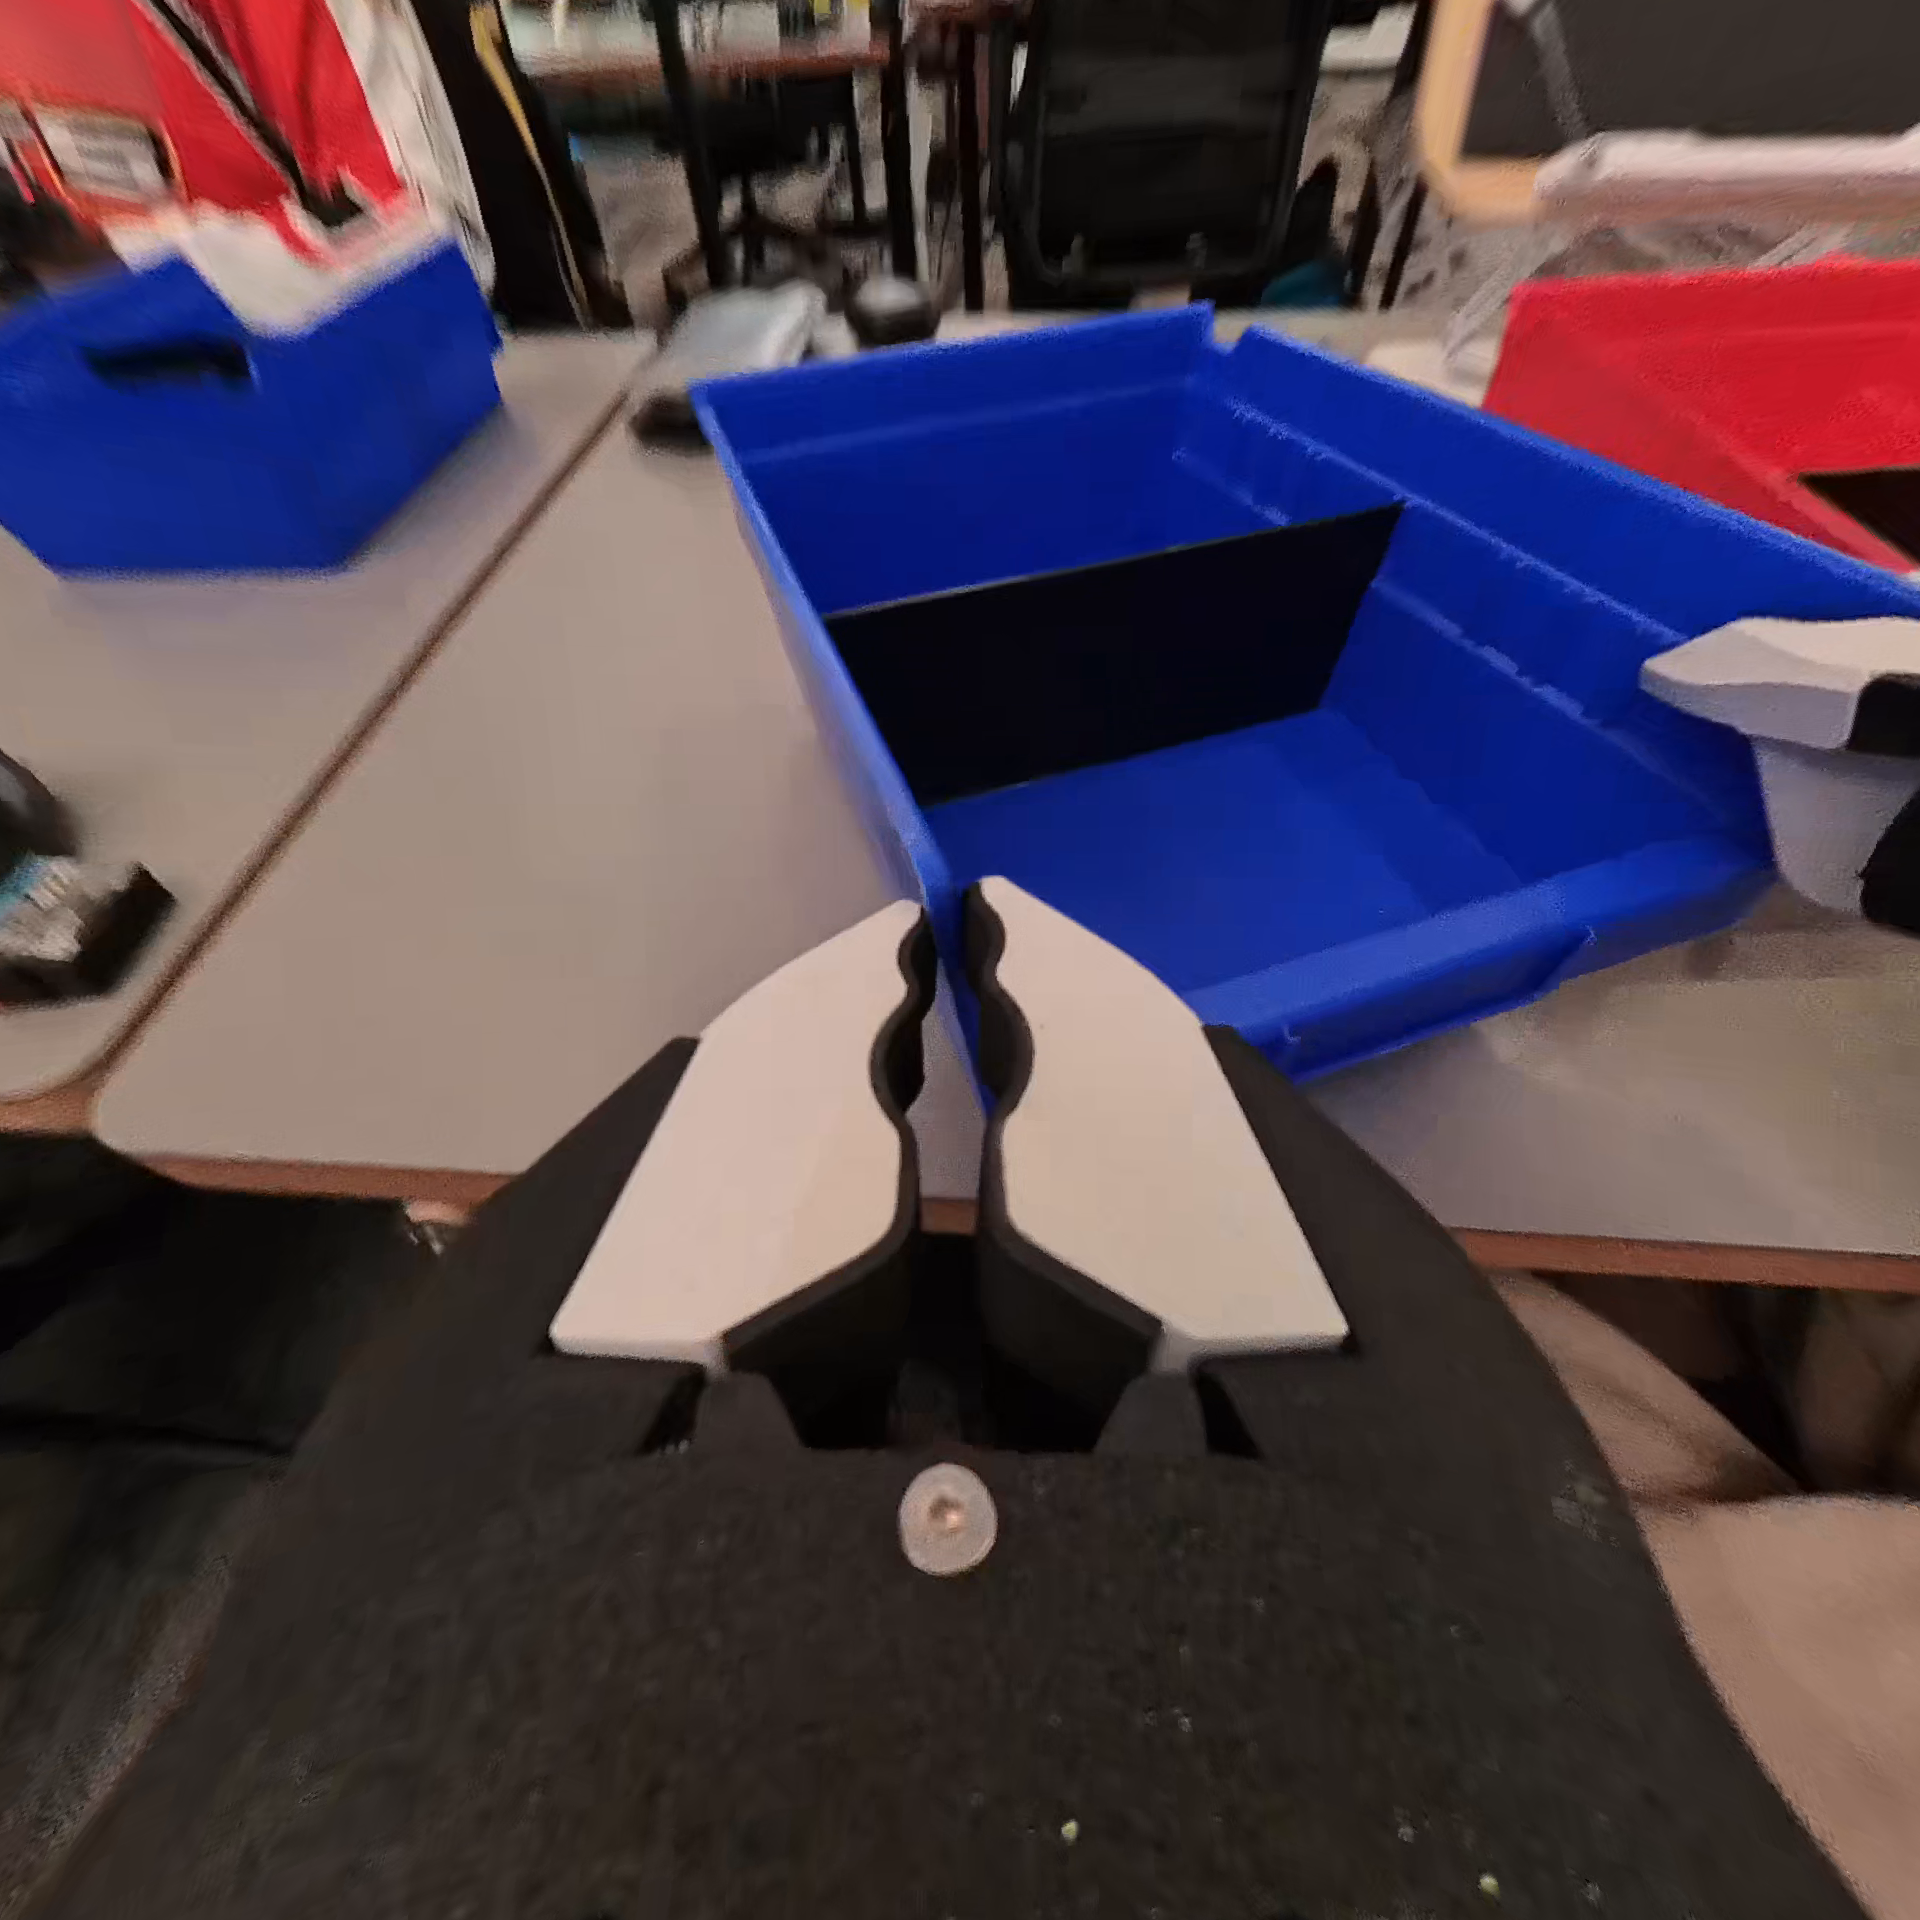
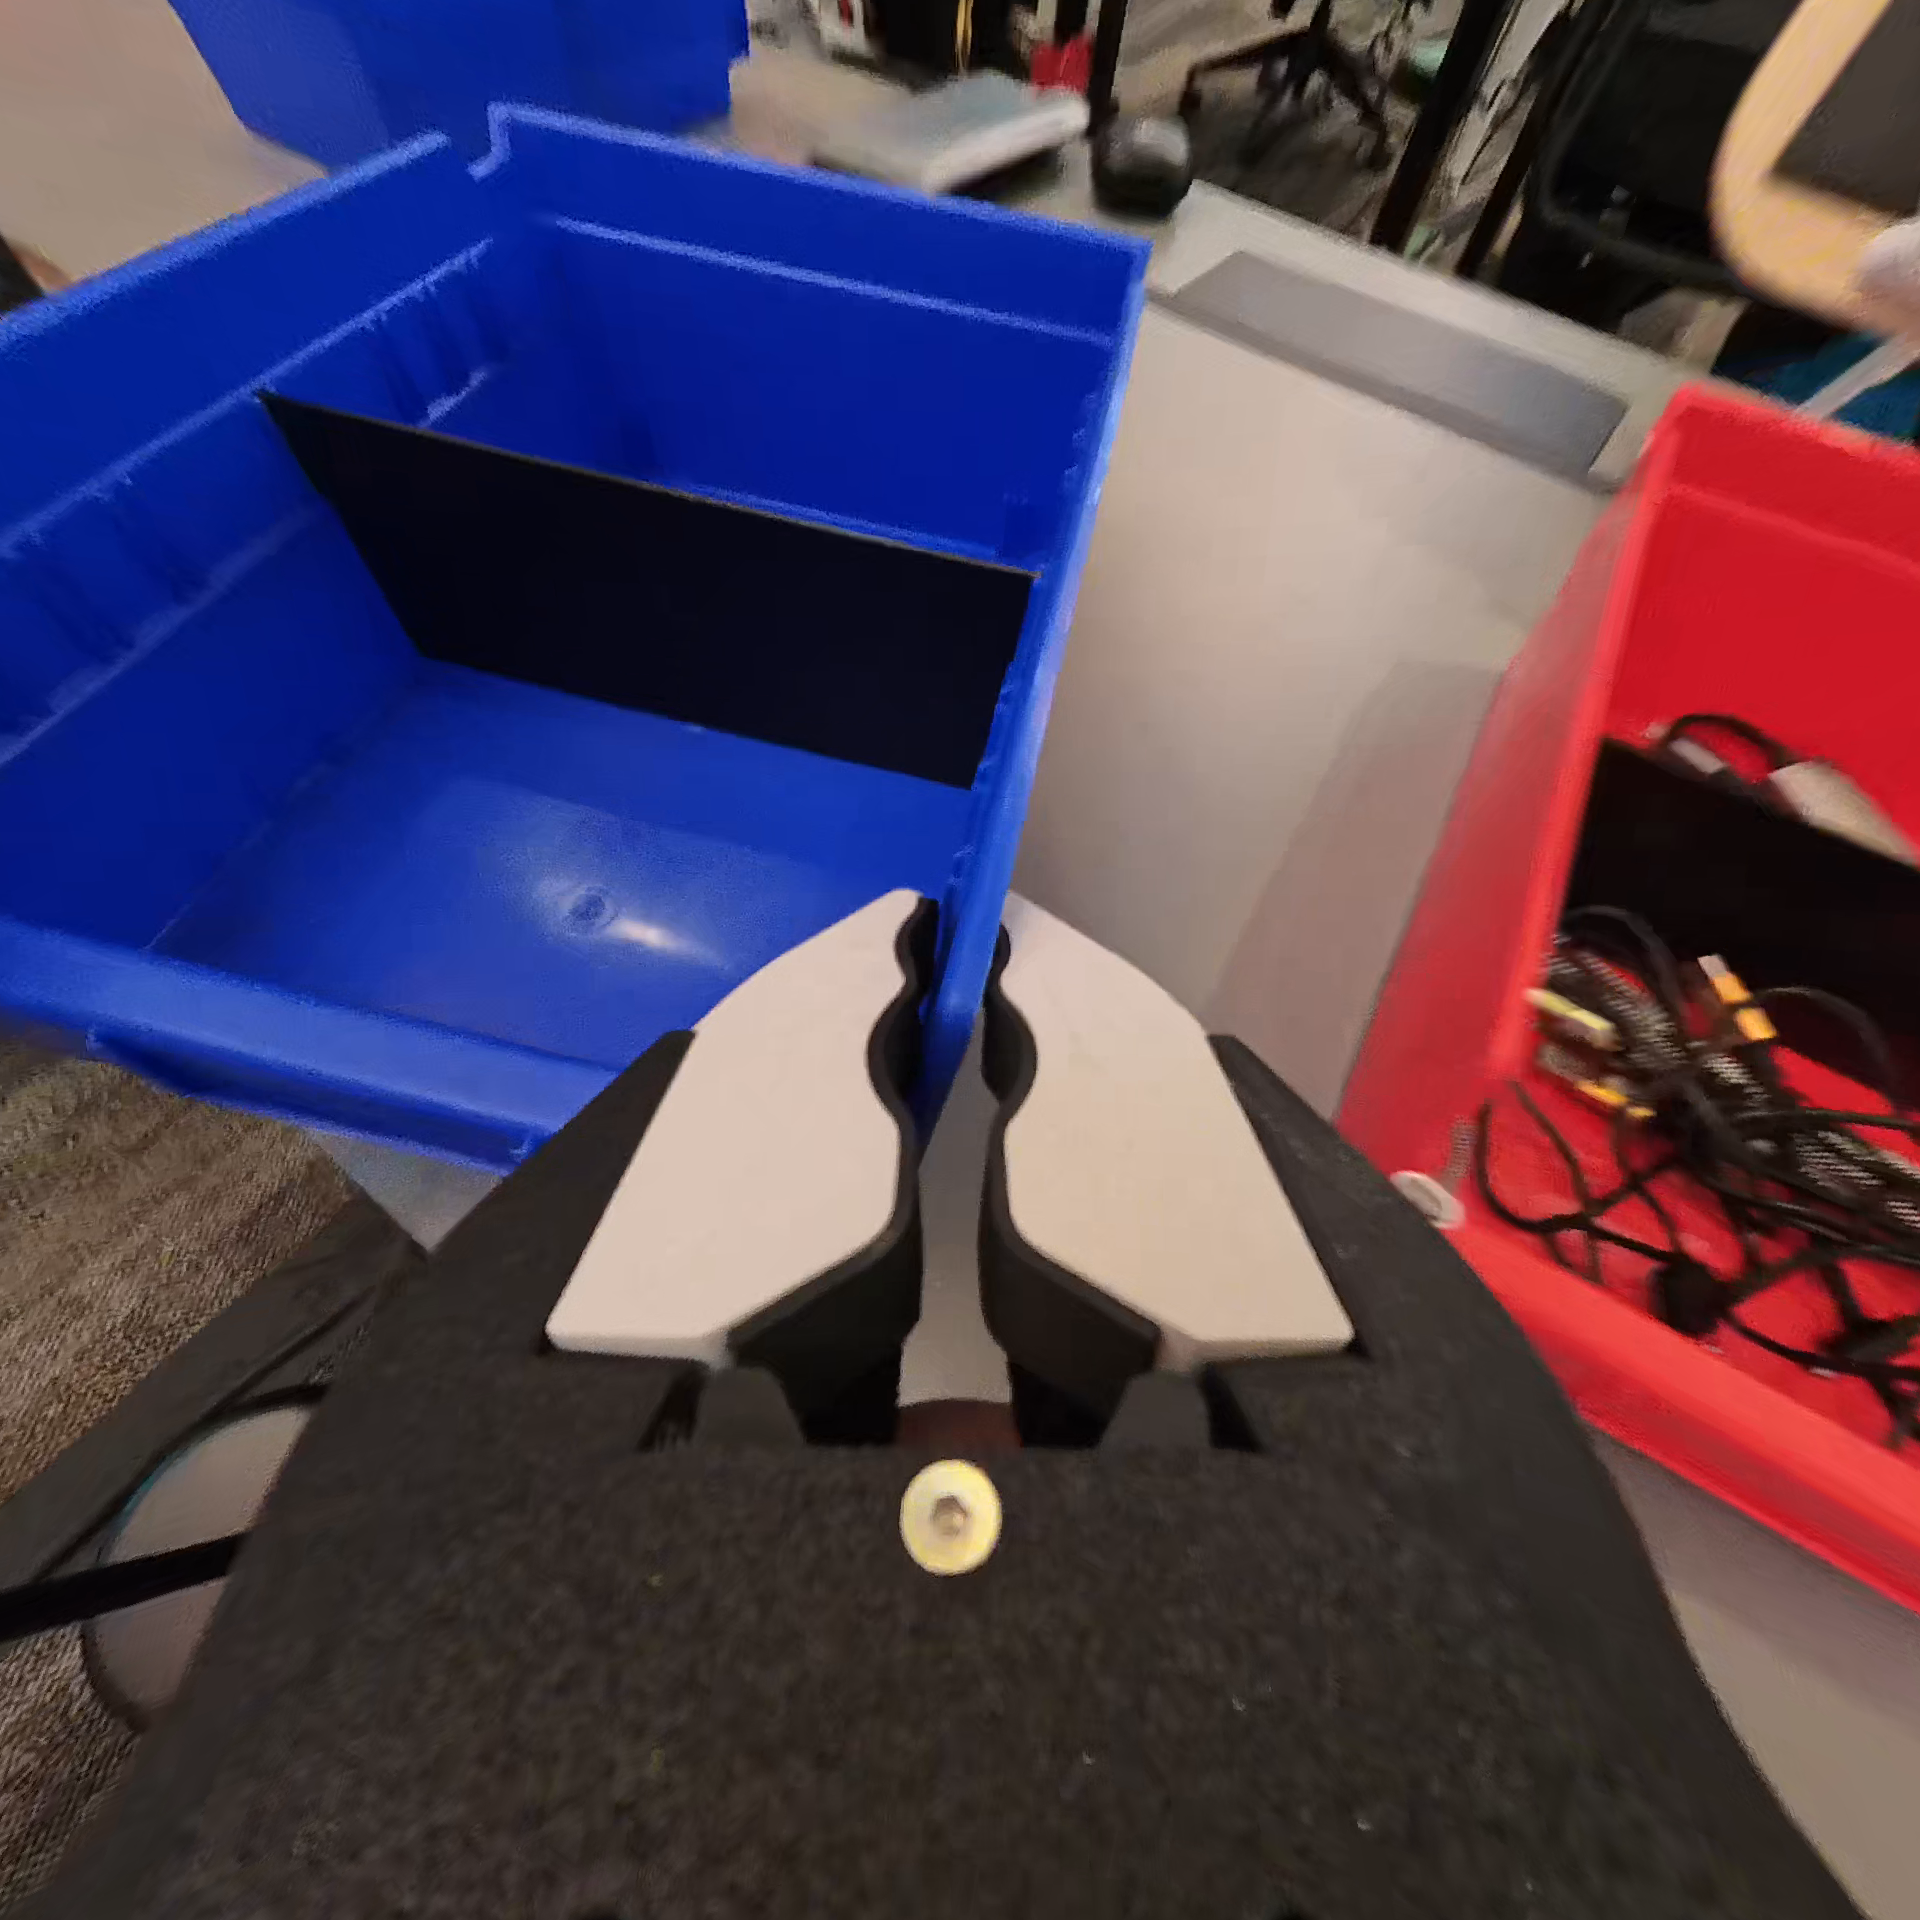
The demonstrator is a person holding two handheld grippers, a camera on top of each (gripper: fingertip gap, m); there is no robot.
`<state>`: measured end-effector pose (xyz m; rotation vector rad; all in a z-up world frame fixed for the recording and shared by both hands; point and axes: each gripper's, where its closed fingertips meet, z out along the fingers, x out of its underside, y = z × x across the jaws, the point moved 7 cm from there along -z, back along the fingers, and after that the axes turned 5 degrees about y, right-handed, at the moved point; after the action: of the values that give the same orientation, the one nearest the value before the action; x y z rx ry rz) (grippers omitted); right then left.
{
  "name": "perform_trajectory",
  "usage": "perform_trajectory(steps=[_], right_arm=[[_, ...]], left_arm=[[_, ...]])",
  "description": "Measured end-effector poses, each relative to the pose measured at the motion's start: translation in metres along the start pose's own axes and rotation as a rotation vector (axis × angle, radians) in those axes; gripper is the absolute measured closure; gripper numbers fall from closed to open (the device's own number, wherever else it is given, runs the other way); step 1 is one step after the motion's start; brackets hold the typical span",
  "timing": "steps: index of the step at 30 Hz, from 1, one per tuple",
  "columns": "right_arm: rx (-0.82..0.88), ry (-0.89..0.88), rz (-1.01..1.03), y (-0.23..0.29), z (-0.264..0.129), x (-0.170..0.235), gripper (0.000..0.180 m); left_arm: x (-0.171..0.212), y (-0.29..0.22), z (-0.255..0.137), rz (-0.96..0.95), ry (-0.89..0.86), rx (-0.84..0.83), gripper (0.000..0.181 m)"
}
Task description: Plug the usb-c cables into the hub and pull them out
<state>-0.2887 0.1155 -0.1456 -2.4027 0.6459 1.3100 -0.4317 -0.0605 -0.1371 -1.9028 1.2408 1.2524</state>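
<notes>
An empty blue bin (image 1: 1351, 883) with a black divider (image 1: 1101, 665) sits on the grey table. My left gripper (image 1: 951, 912) is shut on the bin's left wall at its near corner. My right gripper (image 2: 961, 925) is shut on the bin's right wall (image 2: 1049, 644) near the front; it also shows at the right edge of the left wrist view (image 1: 1797, 696). A tangle of black cables with yellow-tipped plugs (image 2: 1704, 1091) lies in a red bin (image 2: 1538, 831) to the right. I cannot make out a hub.
A second blue bin (image 1: 239, 436) stands at the far left on a neighbouring table. A black round object (image 1: 888, 307) and a grey device (image 1: 748, 327) lie behind the bin. The table's front edge (image 1: 1662, 1247) is close below my grippers. Chairs and clutter stand beyond. The grippers' ends are close to 20 cm from one another.
</notes>
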Motion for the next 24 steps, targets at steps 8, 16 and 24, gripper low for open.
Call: perform_trajectory(steps=[8,16,24], right_arm=[[0.22,-0.319,-0.006,-0.093,-0.141,-0.056,0.175],[0.484,-0.34,0.206,-0.292,-0.241,-0.017,0.177],[0.51,-0.096,0.449,-0.455,-0.236,0.119,0.177]], left_arm=[[-0.106,-0.101,-0.048,0.082,-0.298,0.107,0.177],[-0.178,-0.315,-0.006,0.265,-0.353,0.349,0.176],[-0.137,-0.502,0.088,0.34,-0.116,0.477,0.176]])
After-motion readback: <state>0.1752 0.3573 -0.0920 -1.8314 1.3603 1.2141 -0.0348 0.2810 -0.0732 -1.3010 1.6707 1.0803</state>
